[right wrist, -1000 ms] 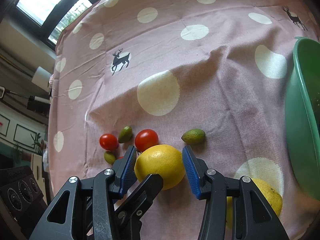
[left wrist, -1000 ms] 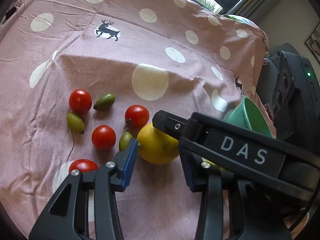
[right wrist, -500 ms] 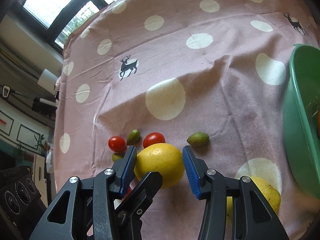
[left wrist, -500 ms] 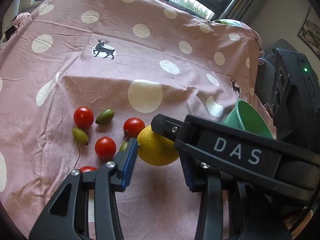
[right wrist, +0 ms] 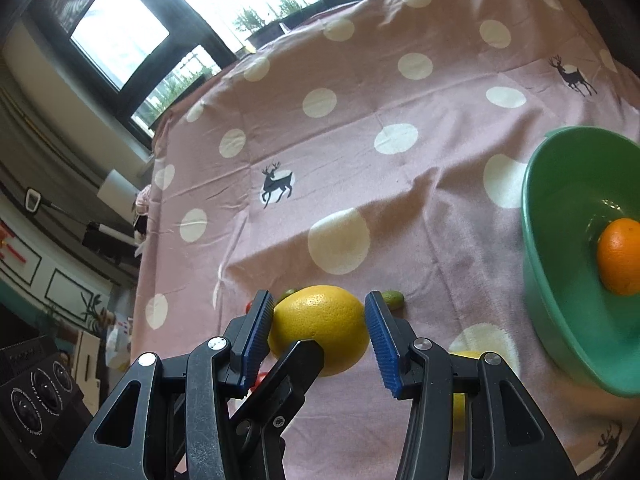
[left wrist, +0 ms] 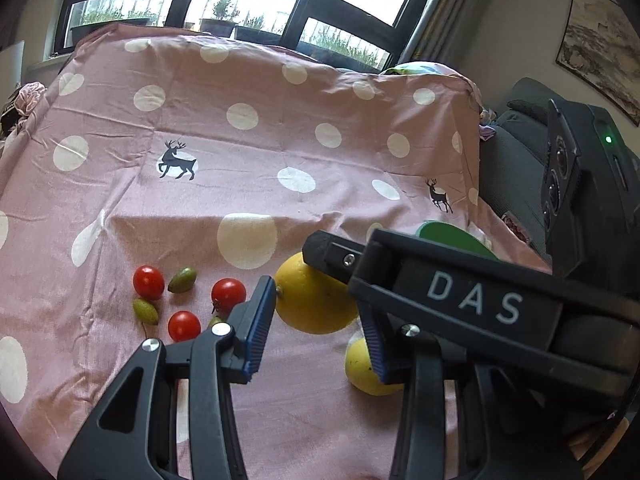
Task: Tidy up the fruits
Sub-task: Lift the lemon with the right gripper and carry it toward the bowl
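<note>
A large yellow citrus (left wrist: 316, 300) hangs above the pink dotted cloth (left wrist: 240, 152), held from two sides. My left gripper (left wrist: 316, 320) is shut on it, its left pad against the stem end. In the right wrist view the citrus (right wrist: 320, 328) sits squeezed between the blue pads of my right gripper (right wrist: 320, 330), with one finger of the left gripper crossing below it. A second yellow citrus (left wrist: 362, 368) lies on the cloth underneath. Three red tomatoes (left wrist: 148, 282) and small green fruits (left wrist: 182, 279) lie to the left.
A green bowl (right wrist: 560, 320) stands at the right with an orange (right wrist: 620, 256) in it. One small green fruit (right wrist: 392, 296) lies just past the right gripper. Windows run along the far side, and a dark chair (left wrist: 516, 160) stands beyond the cloth's right edge.
Both grippers have risen together with the yellow citrus, which now hangs off the cloth. The second citrus below has come into view, and the windows now show.
</note>
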The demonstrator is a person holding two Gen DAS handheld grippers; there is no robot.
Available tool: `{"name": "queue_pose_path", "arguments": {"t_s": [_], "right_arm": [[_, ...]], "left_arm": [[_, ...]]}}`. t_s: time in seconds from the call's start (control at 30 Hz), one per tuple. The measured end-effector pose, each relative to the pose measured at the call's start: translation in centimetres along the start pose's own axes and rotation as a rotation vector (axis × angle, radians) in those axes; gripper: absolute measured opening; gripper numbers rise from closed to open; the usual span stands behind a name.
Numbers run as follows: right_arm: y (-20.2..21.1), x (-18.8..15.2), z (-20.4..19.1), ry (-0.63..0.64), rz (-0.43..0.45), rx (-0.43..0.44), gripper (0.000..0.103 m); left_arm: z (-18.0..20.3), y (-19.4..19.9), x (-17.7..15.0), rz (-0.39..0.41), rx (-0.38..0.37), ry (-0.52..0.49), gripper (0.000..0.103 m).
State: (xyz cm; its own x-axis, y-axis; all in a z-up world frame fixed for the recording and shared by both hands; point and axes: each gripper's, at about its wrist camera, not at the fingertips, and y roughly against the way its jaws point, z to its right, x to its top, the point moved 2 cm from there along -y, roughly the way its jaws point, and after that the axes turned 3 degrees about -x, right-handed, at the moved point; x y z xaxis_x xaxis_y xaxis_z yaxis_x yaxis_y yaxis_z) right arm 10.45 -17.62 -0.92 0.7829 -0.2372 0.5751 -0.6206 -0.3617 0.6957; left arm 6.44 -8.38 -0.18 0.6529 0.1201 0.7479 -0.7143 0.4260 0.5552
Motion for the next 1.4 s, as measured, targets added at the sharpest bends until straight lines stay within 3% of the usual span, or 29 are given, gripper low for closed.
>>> {"name": "queue_pose_path", "arguments": {"t_s": [0.73,1.4], "right_arm": [[6.0,0.5,3.7,-0.064,0.145,-0.009,0.051],[8.0,0.9,7.7,-0.128,0.182,-0.048,0.051]], "left_arm": [[6.1,0.0,0.2,0.061,-0.082,-0.117,0.041],[9.8,-2.0,-0.2,0.038,-0.141,-0.161,0.041]]}}
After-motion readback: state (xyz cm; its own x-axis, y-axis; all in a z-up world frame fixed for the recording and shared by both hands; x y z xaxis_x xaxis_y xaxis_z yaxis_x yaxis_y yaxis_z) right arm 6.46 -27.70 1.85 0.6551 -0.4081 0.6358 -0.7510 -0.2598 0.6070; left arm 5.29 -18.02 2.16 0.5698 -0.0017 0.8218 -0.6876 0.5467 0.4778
